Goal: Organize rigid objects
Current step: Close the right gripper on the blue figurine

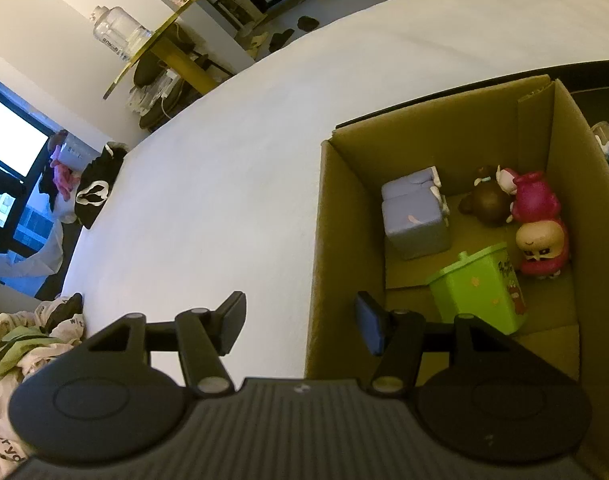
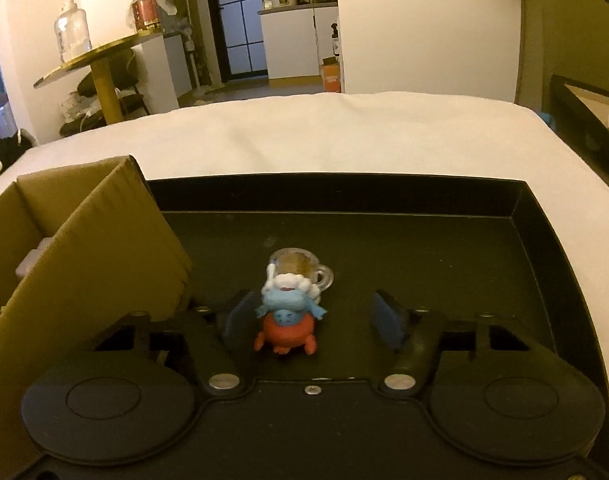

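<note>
Below, the left gripper (image 1: 300, 324) hangs with jaws spread and empty over the near left wall of the cardboard box (image 1: 344, 208), which rests on the white bed (image 1: 224, 160). Inside lie a lavender block toy (image 1: 416, 216), a green bin (image 1: 480, 284), a brown figure (image 1: 486, 200) and two pink figures (image 1: 538, 220). The right gripper (image 2: 310, 316), also spread wide, flanks without touching a blue-and-orange figurine (image 2: 288, 316) on the black tray (image 2: 424, 240), right of the box.

The cardboard box (image 1: 456, 216) is open on top, yet the blue cube (image 1: 416, 216), green bin (image 1: 484, 288) and figurines (image 1: 536, 224) crowd its floor. In the black tray (image 2: 464, 240), bare floor surrounds the small figure (image 2: 290, 308); the box wall (image 2: 104, 248) blocks its left side.
</note>
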`<control>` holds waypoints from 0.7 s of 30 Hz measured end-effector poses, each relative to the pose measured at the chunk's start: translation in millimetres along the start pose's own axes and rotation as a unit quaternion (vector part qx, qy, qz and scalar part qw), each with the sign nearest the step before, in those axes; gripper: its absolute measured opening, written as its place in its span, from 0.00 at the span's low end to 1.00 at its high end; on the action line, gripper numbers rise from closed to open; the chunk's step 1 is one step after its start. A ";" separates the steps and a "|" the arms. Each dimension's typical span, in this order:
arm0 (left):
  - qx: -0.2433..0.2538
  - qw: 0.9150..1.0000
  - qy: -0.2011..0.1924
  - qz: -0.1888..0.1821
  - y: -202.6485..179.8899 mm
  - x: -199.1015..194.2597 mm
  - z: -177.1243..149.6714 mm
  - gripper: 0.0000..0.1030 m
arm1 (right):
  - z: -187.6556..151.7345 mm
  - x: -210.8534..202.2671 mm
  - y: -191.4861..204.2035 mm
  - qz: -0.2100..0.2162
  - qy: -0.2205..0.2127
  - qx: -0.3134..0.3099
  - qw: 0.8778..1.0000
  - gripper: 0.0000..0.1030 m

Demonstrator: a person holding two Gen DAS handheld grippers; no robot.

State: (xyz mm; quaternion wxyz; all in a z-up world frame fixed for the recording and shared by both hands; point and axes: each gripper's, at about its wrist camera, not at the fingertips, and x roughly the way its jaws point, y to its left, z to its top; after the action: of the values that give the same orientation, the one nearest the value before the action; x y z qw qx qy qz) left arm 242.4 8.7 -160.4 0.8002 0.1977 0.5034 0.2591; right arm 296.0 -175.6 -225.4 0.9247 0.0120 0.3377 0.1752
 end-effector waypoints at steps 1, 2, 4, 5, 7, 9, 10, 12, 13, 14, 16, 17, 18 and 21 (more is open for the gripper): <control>0.000 1.000 -0.001 -0.001 0.6 -1.2 -0.9 0.57 | -0.2 -0.9 0.3 0.003 0.001 -0.002 1.000 0.42; 0.000 1.000 -0.001 -0.003 3.8 -0.4 0.4 0.57 | -0.8 -1.9 0.8 0.006 0.002 -0.005 1.000 0.37; -0.002 1.000 -0.003 -0.005 5.0 -2.4 -0.8 0.57 | -1.3 -3.7 1.2 0.007 0.003 -0.010 1.000 0.36; -0.004 1.000 -0.003 -0.007 6.1 -3.2 -1.6 0.57 | -1.8 -5.2 0.6 0.008 0.004 -0.010 1.000 0.35; -0.009 1.000 -0.003 -0.011 8.9 -4.2 -3.5 0.57 | -1.8 -8.6 -0.9 0.008 0.007 -0.009 1.000 0.35; -0.014 1.000 -0.003 -0.015 11.4 -5.6 -6.3 0.57 | -1.6 -11.2 -1.2 0.003 0.009 -0.011 1.000 0.33; -0.015 1.000 -0.004 -0.016 13.2 -6.0 -7.4 0.57 | -1.9 -13.5 -0.8 0.001 0.009 -0.015 1.000 0.32; -0.018 1.000 -0.006 -0.021 17.2 -6.4 -9.5 0.57 | -1.5 -15.6 0.7 -0.006 0.014 -0.019 1.000 0.32; -0.021 0.999 -0.006 -0.025 19.5 -6.6 -10.0 0.57 | -1.1 -16.1 1.5 -0.007 0.016 -0.019 1.000 0.32; -0.024 0.999 -0.007 -0.029 22.5 -6.4 -10.4 0.57 | -1.8 -17.8 1.5 -0.009 0.018 -0.019 1.000 0.32; -0.030 0.999 -0.010 -0.033 26.2 -8.4 -12.0 0.57 | -2.2 -22.4 1.8 -0.014 0.018 -0.020 1.000 0.32; -0.032 0.999 -0.012 -0.034 27.1 -9.5 -12.5 0.57 | -1.9 -25.0 2.0 -0.014 0.018 -0.018 1.000 0.32; -0.032 0.999 -0.015 -0.035 28.3 -10.4 -13.4 0.57 | -1.0 -27.4 2.8 -0.013 0.018 -0.016 1.000 0.32; -0.036 0.998 -0.020 -0.042 32.4 -12.2 -15.6 0.57 | 1.1 -35.5 4.7 -0.018 0.015 -0.018 1.000 0.32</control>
State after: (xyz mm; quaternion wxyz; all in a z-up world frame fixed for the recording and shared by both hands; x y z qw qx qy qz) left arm 216.9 27.6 -139.6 0.8267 0.1527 0.4857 0.2394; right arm 269.9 -182.9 -201.9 0.9225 -0.0135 0.3486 0.1652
